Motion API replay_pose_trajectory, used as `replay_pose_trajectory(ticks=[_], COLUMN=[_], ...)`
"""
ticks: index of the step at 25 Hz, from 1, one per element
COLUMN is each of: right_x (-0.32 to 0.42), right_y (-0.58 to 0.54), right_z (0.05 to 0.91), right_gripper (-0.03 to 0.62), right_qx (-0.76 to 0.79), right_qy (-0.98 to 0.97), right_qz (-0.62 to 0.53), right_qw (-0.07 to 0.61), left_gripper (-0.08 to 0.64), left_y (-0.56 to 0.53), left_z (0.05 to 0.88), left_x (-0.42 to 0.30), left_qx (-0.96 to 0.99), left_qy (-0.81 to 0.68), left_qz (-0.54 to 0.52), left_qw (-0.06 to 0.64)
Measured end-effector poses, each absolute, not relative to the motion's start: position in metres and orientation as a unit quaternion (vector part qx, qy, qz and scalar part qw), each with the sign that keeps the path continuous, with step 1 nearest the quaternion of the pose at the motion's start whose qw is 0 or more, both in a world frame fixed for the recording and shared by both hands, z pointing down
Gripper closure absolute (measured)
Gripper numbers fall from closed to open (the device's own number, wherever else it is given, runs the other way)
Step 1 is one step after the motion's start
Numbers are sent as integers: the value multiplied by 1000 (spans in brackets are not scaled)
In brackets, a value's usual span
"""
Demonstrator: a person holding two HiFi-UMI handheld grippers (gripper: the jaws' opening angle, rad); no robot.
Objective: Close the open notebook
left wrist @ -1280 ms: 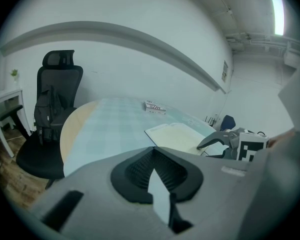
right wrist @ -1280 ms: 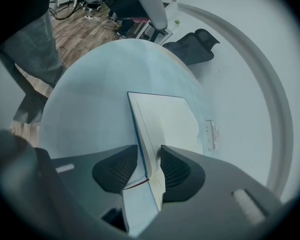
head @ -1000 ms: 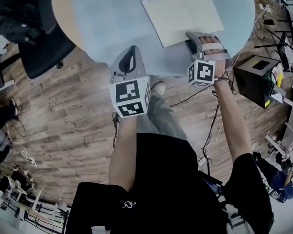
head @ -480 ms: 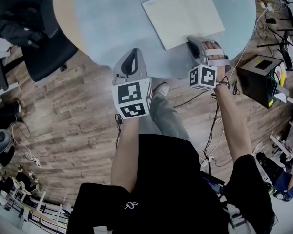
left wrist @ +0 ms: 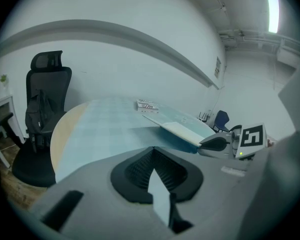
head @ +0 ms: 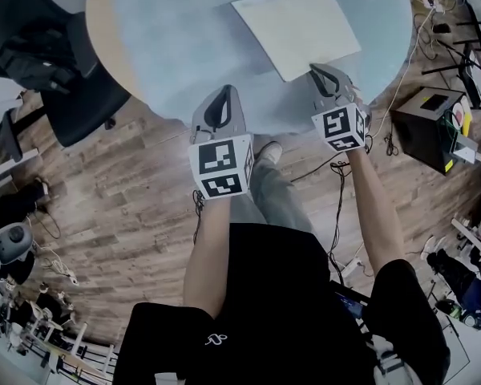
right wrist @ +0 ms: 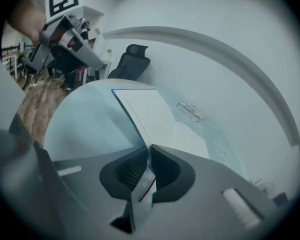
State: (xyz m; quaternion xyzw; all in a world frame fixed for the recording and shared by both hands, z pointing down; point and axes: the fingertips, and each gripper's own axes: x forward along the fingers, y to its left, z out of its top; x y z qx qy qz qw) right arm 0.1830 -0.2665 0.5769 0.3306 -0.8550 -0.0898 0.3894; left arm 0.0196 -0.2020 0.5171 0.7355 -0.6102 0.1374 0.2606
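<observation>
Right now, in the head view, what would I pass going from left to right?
Going right: chair → left gripper → notebook → black box.

The round pale blue table (head: 168, 38) has a faint check pattern and a light wooden band along its left edge. At the upper right of the head view, the open paper notebook (head: 301, 24) shows plain cream-white pages. The grey plastic left gripper (head: 223, 91) carries a cube with black-and-white square markers. At the upper left, the padded office chair (head: 72, 95) is black. The wooden plank floor (head: 136, 191) is brown.
</observation>
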Motion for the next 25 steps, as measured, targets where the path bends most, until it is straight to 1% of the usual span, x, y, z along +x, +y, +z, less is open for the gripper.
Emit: replay_pose_trajectory(ticks=[9, 15, 19, 25], right_x=[214, 237, 248, 262], right_y=[-285, -299, -307, -313], right_z=[566, 573, 581, 599], right_gripper=[577, 575, 568, 523], right_qx=[438, 501, 529, 565], right_qy=[-856, -817, -789, -742], right_qz=[102, 207, 236, 276], right_qw=[253, 195, 205, 233], left_gripper=[572, 572, 572, 572], left_y=[-206, -210, -213, -219], left_z=[504, 503, 499, 491], left_x=[29, 28, 27, 33], left_qx=[753, 760, 765, 779], left_qy=[-591, -582, -576, -560], left_qz=[147, 151, 153, 155], left_qw=[250, 246, 244, 237])
